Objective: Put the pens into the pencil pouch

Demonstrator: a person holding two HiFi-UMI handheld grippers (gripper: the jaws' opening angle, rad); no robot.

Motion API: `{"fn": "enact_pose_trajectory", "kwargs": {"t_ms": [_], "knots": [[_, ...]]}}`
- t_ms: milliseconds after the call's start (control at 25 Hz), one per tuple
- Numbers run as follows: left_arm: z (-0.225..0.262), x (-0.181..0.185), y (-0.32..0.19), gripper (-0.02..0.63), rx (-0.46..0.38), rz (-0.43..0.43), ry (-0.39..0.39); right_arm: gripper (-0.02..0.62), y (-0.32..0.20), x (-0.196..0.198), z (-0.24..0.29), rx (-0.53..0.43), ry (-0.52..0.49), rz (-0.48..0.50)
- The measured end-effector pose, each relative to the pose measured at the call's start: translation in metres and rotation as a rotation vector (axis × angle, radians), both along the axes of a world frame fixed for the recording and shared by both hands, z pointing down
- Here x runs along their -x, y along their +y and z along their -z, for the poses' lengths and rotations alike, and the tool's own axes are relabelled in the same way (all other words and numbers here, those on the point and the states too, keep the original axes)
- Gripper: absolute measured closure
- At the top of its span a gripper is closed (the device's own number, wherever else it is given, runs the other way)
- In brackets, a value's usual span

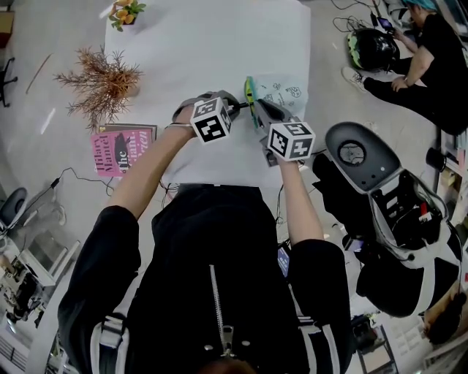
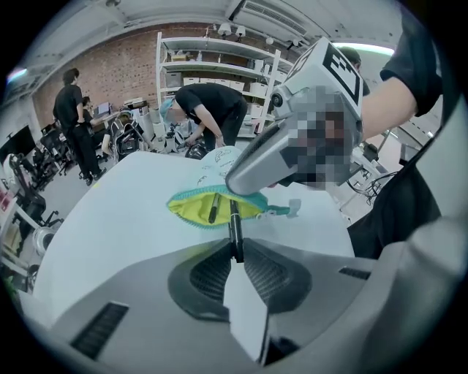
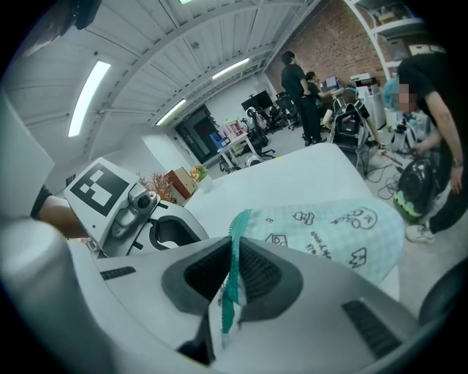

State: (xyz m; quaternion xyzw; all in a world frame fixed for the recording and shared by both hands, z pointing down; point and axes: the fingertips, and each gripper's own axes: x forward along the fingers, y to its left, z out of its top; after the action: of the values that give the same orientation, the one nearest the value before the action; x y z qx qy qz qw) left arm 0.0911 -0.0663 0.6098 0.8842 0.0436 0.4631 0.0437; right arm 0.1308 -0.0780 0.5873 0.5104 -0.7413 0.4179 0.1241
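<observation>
A mint pencil pouch [image 1: 284, 90] with small drawings lies on the white table [image 1: 197, 44], its yellow-lined mouth [image 2: 208, 210] held open. My right gripper [image 3: 232, 256] is shut on the pouch's teal zipper edge [image 3: 235, 241] and holds it up. My left gripper [image 2: 235, 245] is shut on a black pen [image 2: 235, 223], whose far end reaches into the mouth. Another dark pen [image 2: 213, 208] lies inside the pouch. In the head view, the left gripper [image 1: 223, 111] and right gripper [image 1: 269, 111] meet at the pouch's near end.
A dried brown plant [image 1: 102, 79] and a pink book [image 1: 122, 150] sit at the table's left. A small orange potted plant [image 1: 126, 12] stands at the far edge. A grey and black machine [image 1: 380, 182] stands on the floor to the right, and a person [image 1: 428, 62] sits beyond it.
</observation>
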Motion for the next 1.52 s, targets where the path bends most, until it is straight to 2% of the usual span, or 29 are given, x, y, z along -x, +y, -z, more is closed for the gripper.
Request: {"fn": "enact_pose_trajectory", "kwargs": {"t_ms": [520, 1080, 1520], "knots": [[0.012, -0.028, -0.004, 0.535, 0.089, 0.047, 0.133, 0.554, 0.002, 0.005, 0.005, 0.0, -0.05, 0.012], [0.002, -0.044, -0.008, 0.535, 0.157, 0.096, 0.195, 0.554, 0.0, 0.004, 0.01, -0.006, -0.106, 0.022], [0.002, -0.046, -0.02, 0.532, 0.125, 0.168, 0.214, 0.554, -0.003, 0.0, 0.008, -0.011, -0.111, 0.003]]}}
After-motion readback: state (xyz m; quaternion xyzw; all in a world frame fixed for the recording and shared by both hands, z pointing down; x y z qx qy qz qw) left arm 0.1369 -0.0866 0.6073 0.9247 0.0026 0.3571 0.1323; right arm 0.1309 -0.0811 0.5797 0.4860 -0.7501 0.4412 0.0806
